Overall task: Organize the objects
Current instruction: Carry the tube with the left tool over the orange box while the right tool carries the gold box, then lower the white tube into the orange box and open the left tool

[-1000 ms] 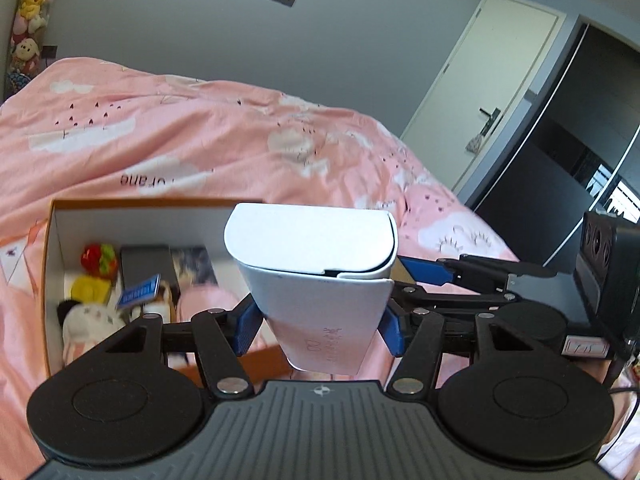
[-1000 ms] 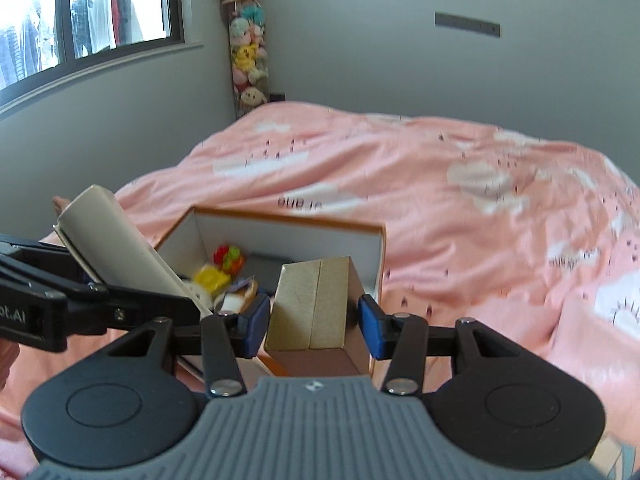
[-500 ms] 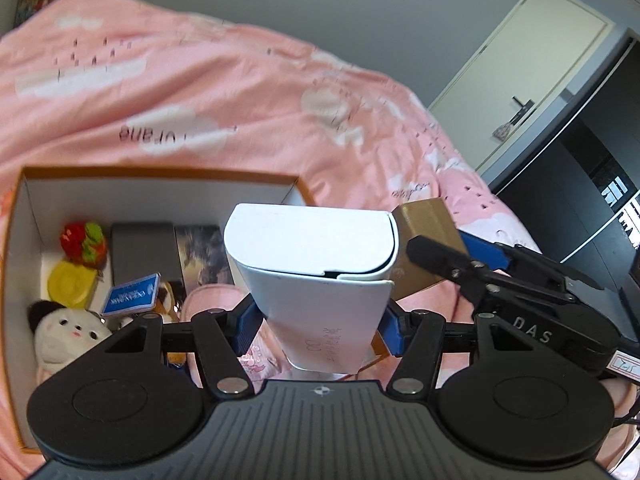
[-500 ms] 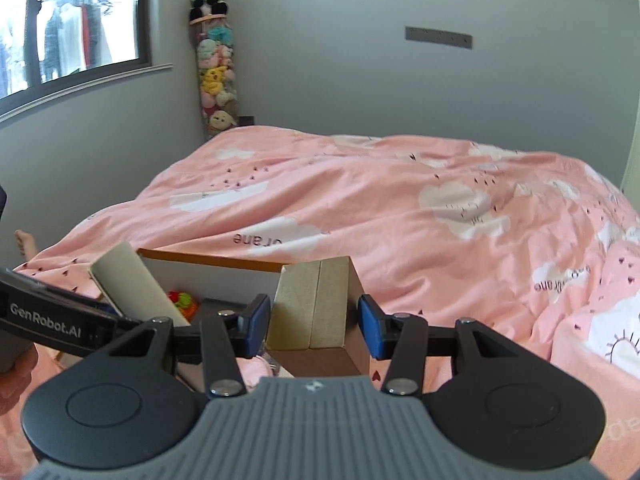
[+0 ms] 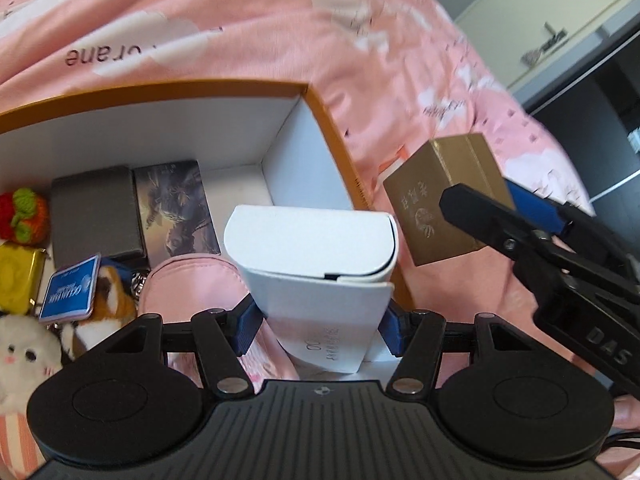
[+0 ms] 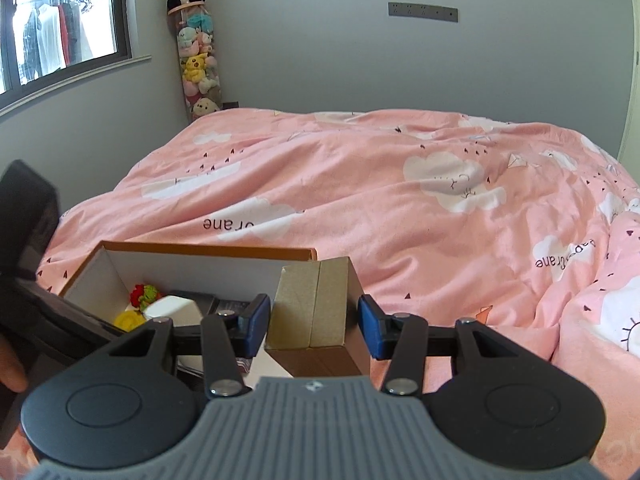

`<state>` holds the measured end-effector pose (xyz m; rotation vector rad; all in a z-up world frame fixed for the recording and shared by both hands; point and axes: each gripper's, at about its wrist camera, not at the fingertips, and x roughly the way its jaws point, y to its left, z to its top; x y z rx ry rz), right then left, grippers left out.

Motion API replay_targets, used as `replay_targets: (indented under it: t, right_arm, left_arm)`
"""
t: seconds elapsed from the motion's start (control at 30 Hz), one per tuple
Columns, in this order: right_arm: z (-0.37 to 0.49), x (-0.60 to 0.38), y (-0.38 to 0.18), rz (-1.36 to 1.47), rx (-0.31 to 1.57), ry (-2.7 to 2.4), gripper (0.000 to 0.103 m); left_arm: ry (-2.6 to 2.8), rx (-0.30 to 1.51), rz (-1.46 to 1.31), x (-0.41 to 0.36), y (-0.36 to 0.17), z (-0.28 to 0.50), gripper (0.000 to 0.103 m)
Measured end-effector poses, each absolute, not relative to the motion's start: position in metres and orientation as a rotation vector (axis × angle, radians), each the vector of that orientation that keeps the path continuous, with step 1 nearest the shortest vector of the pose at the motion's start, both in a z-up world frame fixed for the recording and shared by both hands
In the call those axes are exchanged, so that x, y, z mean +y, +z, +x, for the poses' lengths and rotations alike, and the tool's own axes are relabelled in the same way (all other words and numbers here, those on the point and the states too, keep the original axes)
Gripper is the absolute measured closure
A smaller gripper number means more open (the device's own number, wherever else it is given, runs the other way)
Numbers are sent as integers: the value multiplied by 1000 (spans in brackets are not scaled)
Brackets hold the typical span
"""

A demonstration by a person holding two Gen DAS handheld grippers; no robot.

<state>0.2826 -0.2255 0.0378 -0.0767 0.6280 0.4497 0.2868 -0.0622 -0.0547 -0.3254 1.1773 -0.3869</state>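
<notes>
My left gripper [image 5: 320, 322] is shut on a white carton [image 5: 312, 264] and holds it over the right half of an orange-rimmed storage box [image 5: 160, 88] on the bed. The white carton [image 6: 172, 308] also shows low inside the storage box [image 6: 200, 249] in the right wrist view, with the left gripper [image 6: 60, 312] at the left edge. My right gripper [image 6: 314, 326] is shut on a gold box [image 6: 316, 308]. That gold box [image 5: 444, 200] hangs just outside the storage box's right wall, in the right gripper [image 5: 520, 240].
Inside the storage box lie a knitted red-green toy [image 5: 22, 216], a yellow tin [image 5: 18, 280], a grey case [image 5: 96, 216], a dark picture box [image 5: 176, 208], a blue card [image 5: 70, 294], a pink pouch [image 5: 192, 284] and plush toys [image 5: 24, 356]. Pink bedding [image 6: 400, 200] surrounds it.
The left gripper has dropped and tipped down over the storage box with the white carton. The right gripper has carried the gold box closer to the box's right wall.
</notes>
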Motion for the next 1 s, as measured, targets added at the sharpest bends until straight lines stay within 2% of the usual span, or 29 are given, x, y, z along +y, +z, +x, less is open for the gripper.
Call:
replay_targets:
  t: [0.23, 0.77, 0.9, 1.0]
  right_arm:
    - [302, -231, 22, -51, 663, 443, 53]
    - [318, -237, 10, -28, 694, 434, 53]
    - [317, -238, 11, -31, 689, 436, 53]
    - [318, -239, 13, -35, 692, 440, 53]
  left_arm:
    - [-375, 1215, -271, -75, -63, 308, 33]
    - [-392, 1251, -354, -62, -87, 321, 31]
    - [-418, 1235, -357, -57, -83, 316, 21]
    - [-436, 1217, -364, -51, -79, 313, 21]
